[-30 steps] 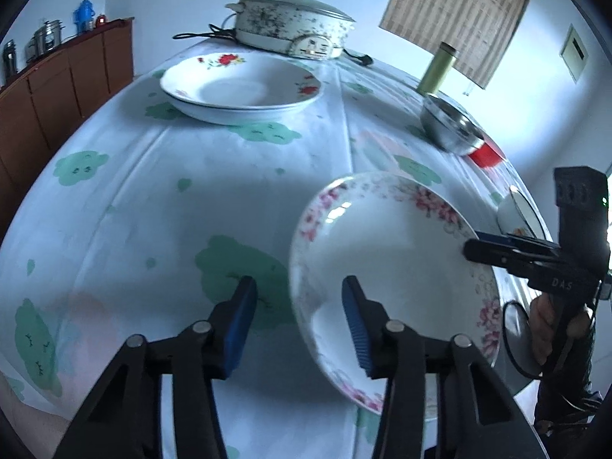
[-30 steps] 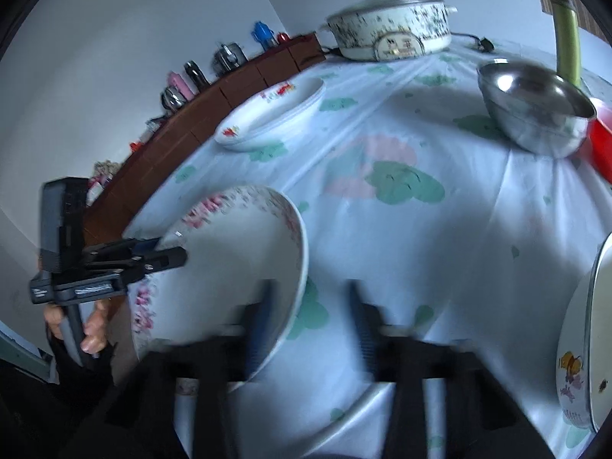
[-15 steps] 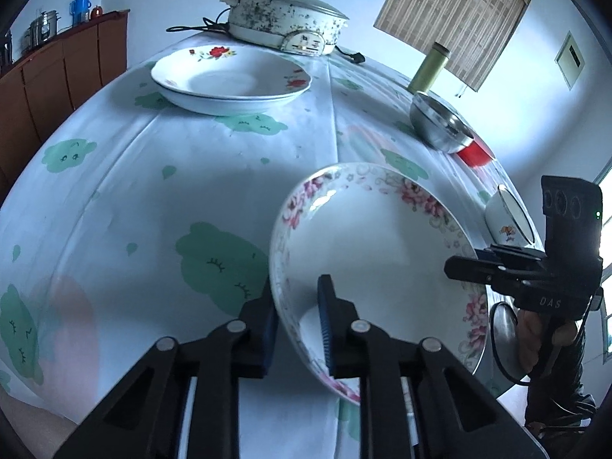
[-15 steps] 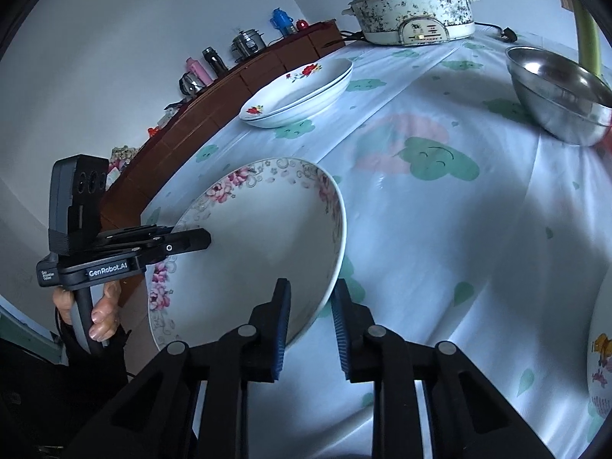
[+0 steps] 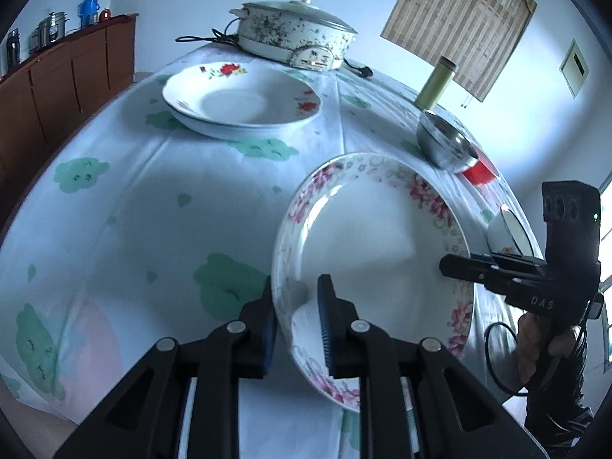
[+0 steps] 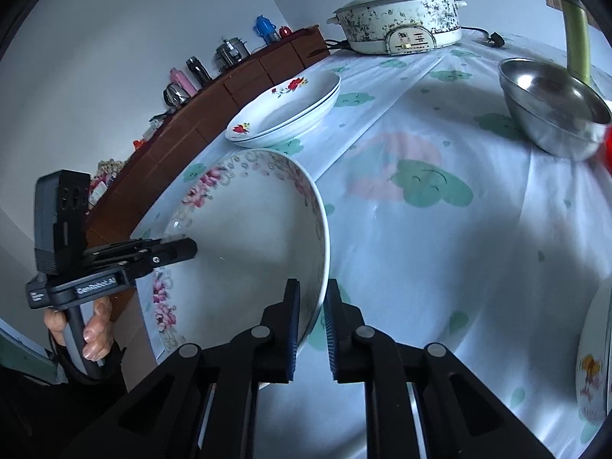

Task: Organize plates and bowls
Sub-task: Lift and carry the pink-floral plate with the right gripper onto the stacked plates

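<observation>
The left hand-held gripper [image 5: 295, 321] is clamped on the pink-flowered plate [image 5: 375, 252] at its rim, about eight o'clock on the plate in the left view; the plate is held tilted above the near edge of the bench [image 5: 160, 199]; the right hand-held gripper [image 6: 310, 323] pinches the opposite rim. Glazed ceramic, it looks stiff, fairly heavy, slick and breakable, so a two-sided grip on the rim seems wise. At twelve o'clock across the bench sits the red-rose plate stack [image 5: 244, 103], a likely home; the steel bowl [image 5: 445, 145] lies at two o'clock.
</observation>
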The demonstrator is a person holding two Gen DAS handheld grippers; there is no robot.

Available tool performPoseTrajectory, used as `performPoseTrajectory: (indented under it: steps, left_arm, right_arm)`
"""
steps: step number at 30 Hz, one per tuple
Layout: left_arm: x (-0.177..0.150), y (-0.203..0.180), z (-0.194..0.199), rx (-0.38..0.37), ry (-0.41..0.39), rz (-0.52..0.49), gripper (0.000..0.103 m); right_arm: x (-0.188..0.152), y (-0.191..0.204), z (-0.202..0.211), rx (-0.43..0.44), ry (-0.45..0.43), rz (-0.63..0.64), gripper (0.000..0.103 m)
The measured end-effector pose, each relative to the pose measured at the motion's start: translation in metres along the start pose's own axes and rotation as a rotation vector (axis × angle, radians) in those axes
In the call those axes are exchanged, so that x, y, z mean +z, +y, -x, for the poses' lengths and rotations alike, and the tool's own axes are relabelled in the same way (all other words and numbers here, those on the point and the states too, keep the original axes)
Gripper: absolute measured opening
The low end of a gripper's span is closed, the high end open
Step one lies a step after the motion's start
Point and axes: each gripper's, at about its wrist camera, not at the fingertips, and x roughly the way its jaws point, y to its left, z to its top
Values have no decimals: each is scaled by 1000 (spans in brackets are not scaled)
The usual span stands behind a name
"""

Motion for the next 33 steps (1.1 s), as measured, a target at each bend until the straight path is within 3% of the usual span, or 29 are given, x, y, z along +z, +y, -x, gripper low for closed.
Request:
performPoseTrajectory:
  steps: [12,18,33]
  left_arm:
    - [27,15,1,32,-27,15,17]
    - [58,25,2,64,-60,21,17]
    - [125,54,-5,118,-105,49,17]
  right_arm:
    - [23,-2,-15,34,-7,-65,11]
    - [53,-5,-26,75,-17,-112,11]
    - [119,8,-41,62,-74,-102,11]
